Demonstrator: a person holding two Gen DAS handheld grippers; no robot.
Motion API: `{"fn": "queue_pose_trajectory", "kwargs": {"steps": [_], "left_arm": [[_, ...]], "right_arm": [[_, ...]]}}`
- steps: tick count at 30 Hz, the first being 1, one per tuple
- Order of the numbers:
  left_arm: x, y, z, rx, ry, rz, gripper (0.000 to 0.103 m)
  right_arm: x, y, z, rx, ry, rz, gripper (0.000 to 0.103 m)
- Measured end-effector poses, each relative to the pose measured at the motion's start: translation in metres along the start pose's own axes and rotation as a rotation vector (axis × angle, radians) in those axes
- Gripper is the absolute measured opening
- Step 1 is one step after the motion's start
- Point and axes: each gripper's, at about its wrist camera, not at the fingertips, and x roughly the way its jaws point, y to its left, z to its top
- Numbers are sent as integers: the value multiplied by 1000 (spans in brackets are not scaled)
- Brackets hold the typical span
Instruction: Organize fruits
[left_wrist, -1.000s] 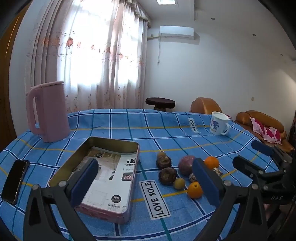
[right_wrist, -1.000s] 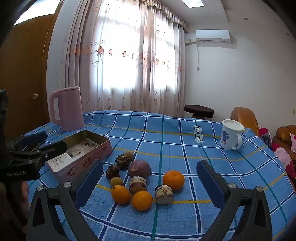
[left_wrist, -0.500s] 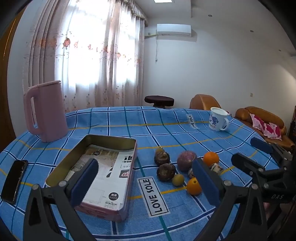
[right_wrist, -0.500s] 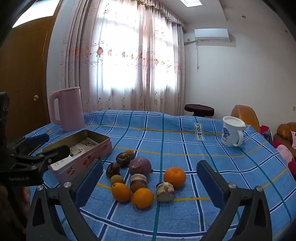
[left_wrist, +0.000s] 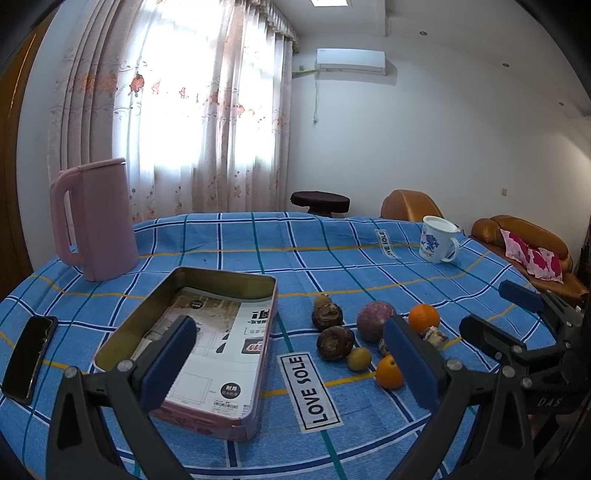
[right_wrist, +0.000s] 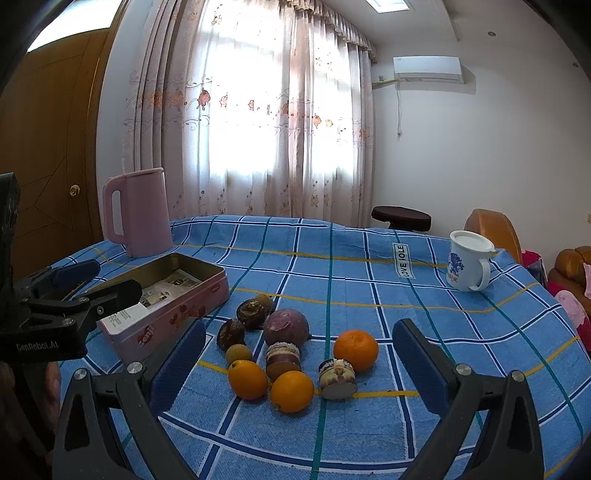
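Nearest the right gripper (right_wrist: 299, 369), its fingers (right_wrist: 179, 363) spread wide and holding nothing, two oranges (right_wrist: 247, 379) lie touching at the front of the fruit cluster on the counter (right_wrist: 369, 288). Closing on one is likely to nudge its neighbour, and round fruit could roll off toward the counter edge. A small cut piece (right_wrist: 338, 373) sits just beside them and may tip. Behind, a purple fruit (right_wrist: 286, 326) and dark brown ones (right_wrist: 231, 333) crowd together, so a reach past the front row risks scattering them. The left gripper (left_wrist: 291, 365), equally wide open and empty, hovers over the near end of the open pink tin (left_wrist: 258, 373); dropping lower could knock it aside. Farther back, the pink kettle (left_wrist: 96, 221) and mug (left_wrist: 437, 240) stand well apart.
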Motion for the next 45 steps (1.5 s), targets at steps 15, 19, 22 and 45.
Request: {"fn": "queue_pose_trajectory", "kwargs": {"steps": [15,19,22,45], "left_arm": [[0,2,0,-2,2,1,103],[0,2,-1,-2,3,0,103],[1,2,0,-3,4,1,103],[12,-1,-10,8,27,-1,103]], "right_arm": [[1,1,-2,-4,8,5,102],[2,1,-1,-5,9,5,102],[2,1,-2,-4,8,7,102],[11,-10,-15,-8,48,-28,102]]}}
